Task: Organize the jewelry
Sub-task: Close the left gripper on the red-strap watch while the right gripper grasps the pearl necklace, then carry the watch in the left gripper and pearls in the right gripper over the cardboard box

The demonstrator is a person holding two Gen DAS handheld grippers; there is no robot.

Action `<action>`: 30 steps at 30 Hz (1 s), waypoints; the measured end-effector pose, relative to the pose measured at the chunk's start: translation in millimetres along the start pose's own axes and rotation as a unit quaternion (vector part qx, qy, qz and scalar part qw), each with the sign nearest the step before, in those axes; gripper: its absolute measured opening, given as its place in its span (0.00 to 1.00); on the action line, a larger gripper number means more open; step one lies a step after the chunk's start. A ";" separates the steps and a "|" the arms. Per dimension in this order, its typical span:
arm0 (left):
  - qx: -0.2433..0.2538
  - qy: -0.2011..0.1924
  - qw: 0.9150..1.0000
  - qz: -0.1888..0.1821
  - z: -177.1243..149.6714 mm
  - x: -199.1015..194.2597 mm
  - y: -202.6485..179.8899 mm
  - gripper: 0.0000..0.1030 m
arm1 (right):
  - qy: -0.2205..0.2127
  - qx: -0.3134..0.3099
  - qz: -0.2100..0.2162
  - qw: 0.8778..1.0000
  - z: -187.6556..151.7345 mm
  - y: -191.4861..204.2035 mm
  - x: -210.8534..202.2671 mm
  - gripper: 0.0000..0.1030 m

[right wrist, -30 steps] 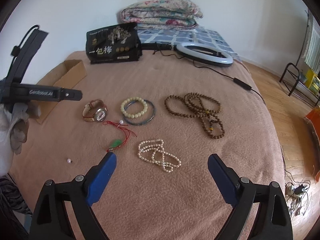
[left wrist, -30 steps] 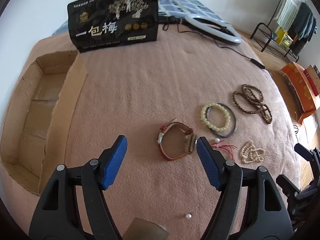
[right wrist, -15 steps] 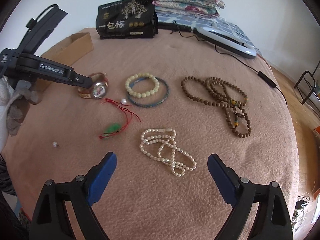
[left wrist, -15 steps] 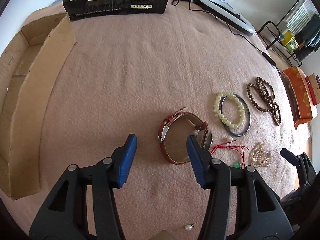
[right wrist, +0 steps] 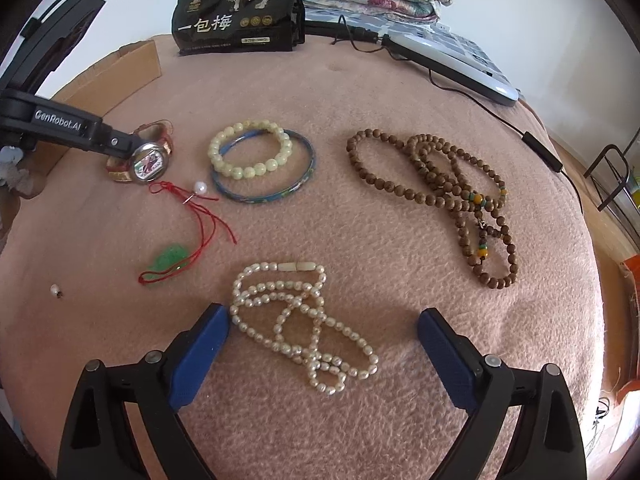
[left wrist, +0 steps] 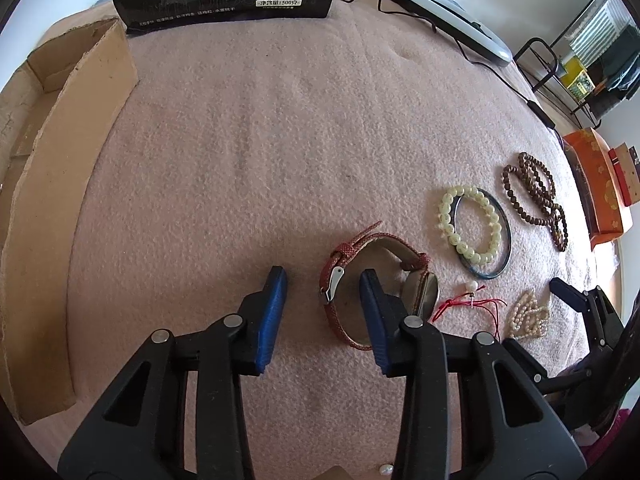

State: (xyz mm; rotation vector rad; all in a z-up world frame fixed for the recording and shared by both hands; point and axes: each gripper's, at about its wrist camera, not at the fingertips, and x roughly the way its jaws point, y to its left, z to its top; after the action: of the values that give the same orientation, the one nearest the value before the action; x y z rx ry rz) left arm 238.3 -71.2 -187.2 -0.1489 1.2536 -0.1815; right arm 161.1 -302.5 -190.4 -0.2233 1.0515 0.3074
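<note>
Watch (left wrist: pixel 376 276), left tongs (left wrist: pixel 324 292) closing astride strap

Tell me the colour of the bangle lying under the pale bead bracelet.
Blue, with small multicoloured markings; the bangle shows best in the right wrist view.

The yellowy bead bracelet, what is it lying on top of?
The pale bead bracelet rests partly on a thin blue bangle, crossing its near-left arc. Where beads cross, the bangle's rim is covered. Under both is the pink blanket.
</note>
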 end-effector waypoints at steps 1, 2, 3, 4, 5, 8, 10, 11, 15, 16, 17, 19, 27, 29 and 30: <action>-0.002 0.001 1.000 -0.004 0.5 0.2 0.1 0.37 | 0.000 -0.001 0.001 1.000 -0.5 1.1 -0.4 0.91; -0.004 0.003 1.000 -0.011 1.2 0.1 1.7 0.37 | 0.000 -0.006 0.004 1.000 -0.3 2.0 -1.1 0.87; -0.006 0.003 1.000 -0.013 2.0 0.4 1.8 0.31 | -0.001 -0.010 0.008 1.000 -0.4 3.2 -2.3 0.85; -0.006 0.004 1.000 -0.014 2.2 0.6 2.1 0.26 | 0.000 -0.012 0.009 1.000 -0.5 4.6 -3.2 0.80; -0.005 0.004 1.000 -0.015 2.8 0.9 2.7 0.24 | 0.001 -0.014 0.011 1.000 -0.1 5.5 -4.2 0.74; -0.001 0.001 1.000 -0.010 4.0 1.4 2.6 0.15 | 0.004 -0.020 0.014 1.000 0.5 8.1 -6.1 0.61; 0.005 -0.002 1.000 -0.006 4.0 1.9 1.4 0.12 | 0.007 -0.026 0.015 1.000 0.9 9.8 -7.3 0.48; 0.008 -0.004 1.000 -0.002 3.6 2.0 -0.1 0.11 | 0.009 -0.029 0.014 0.999 1.8 10.2 -8.3 0.37; 0.017 -0.011 1.000 0.006 2.0 0.5 -4.1 0.08 | 0.014 -0.036 0.010 0.999 2.4 12.0 -9.6 0.16; 0.016 -0.011 1.000 0.005 2.0 -0.1 -4.0 0.07 | 0.015 -0.036 0.006 0.999 2.6 12.0 -9.8 0.08; 0.015 -0.013 1.000 0.003 1.9 -1.0 -3.8 0.07 | 0.017 -0.035 0.004 0.999 3.3 11.5 -9.9 0.06; 0.013 -0.017 1.000 0.002 1.9 -3.7 -3.8 0.07 | 0.018 -0.029 0.003 0.999 4.1 10.5 -10.8 0.05; 0.002 -0.048 0.999 -0.016 3.9 -28.1 -0.6 0.07 | -0.011 0.001 -0.008 1.000 9.5 -1.3 -35.3 0.05; -0.002 -0.054 0.998 -0.018 5.1 -33.7 -0.3 0.07 | -0.025 0.016 -0.009 1.000 12.7 -7.6 -46.5 0.05; -0.004 -0.057 0.998 -0.022 5.6 -37.7 0.6 0.07 | -0.031 0.023 -0.009 0.999 13.9 -10.8 -51.5 0.05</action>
State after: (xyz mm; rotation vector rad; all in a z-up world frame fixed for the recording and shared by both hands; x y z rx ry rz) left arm 232.3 -62.4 -150.7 -0.1909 1.1378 -0.2028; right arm 152.5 -315.4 -138.2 -0.1805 0.9928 0.2716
